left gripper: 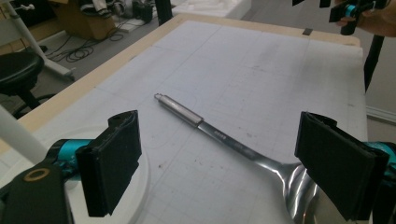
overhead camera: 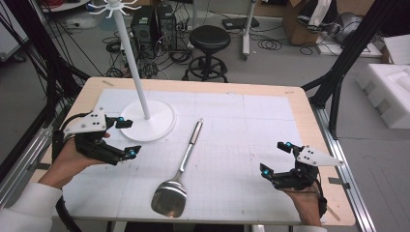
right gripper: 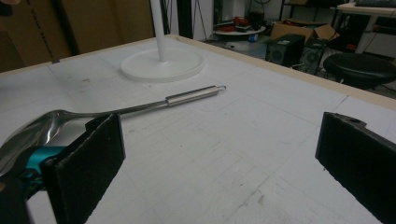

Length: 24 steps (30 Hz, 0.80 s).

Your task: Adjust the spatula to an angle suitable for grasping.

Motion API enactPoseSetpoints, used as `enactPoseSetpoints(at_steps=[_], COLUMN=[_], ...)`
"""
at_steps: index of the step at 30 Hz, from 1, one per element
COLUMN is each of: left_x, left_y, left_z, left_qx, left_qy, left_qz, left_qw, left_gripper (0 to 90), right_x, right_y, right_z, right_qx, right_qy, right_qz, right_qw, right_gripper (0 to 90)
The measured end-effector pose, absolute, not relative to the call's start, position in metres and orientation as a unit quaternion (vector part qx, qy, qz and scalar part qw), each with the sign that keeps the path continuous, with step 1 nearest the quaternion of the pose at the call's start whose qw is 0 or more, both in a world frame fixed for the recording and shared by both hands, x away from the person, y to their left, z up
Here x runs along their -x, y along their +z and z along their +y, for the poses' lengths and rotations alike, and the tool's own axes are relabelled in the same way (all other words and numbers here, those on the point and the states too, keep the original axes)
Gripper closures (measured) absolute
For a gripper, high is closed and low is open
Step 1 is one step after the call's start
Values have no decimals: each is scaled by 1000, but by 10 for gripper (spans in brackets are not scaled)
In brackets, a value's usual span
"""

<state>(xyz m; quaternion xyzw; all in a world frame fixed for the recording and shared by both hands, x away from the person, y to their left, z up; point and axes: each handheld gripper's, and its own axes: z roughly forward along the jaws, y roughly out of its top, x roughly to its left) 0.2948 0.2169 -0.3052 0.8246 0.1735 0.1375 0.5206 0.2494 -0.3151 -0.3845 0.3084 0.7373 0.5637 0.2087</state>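
A steel spatula lies flat on the white mat, blade toward the near edge, handle pointing to the far side. A white rack stand with a tall pole and hooks on top rises at the far left; its round base rests on the mat. My left gripper hovers beside that base, left of the spatula, jaws wide apart and empty. My right gripper sits near the right front of the table, open and empty, well to the right of the spatula.
The wooden table edge frames the mat. Beyond the table stand a black stool, computer cases, cables and a cardboard box on the floor. White foam blocks lie to the right. Bare mat spans the middle and far right.
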Motion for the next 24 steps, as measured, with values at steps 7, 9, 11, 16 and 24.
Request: enactPoseSetpoints(at_steps=[7,9,11,16,24], left_x=[-303,-305,-306,-314,-319], left_y=[-294,-294,-294,-299,-312], left_z=[189,182,178,165,142], left_qx=[-851,-857,-861,-876,-906], left_qy=[123,121,119,96,72], left_qz=[123,106,103,101,75], left_qw=[496,489,483,462,411], left_gripper=[262,323,337,459,591], right_x=[-249,-249,-249,-249,-249], right_y=[-383,-382,-382,-381,-381], right_z=[-315,-315,-314,-312,-311], right_qx=[-308,-308,-306,-305,-300], right_qy=[563,563,564,563,563], right_qz=[737,737,737,739,741], right_qw=[213,212,212,212,211], right_gripper=[4,4,4,4,4])
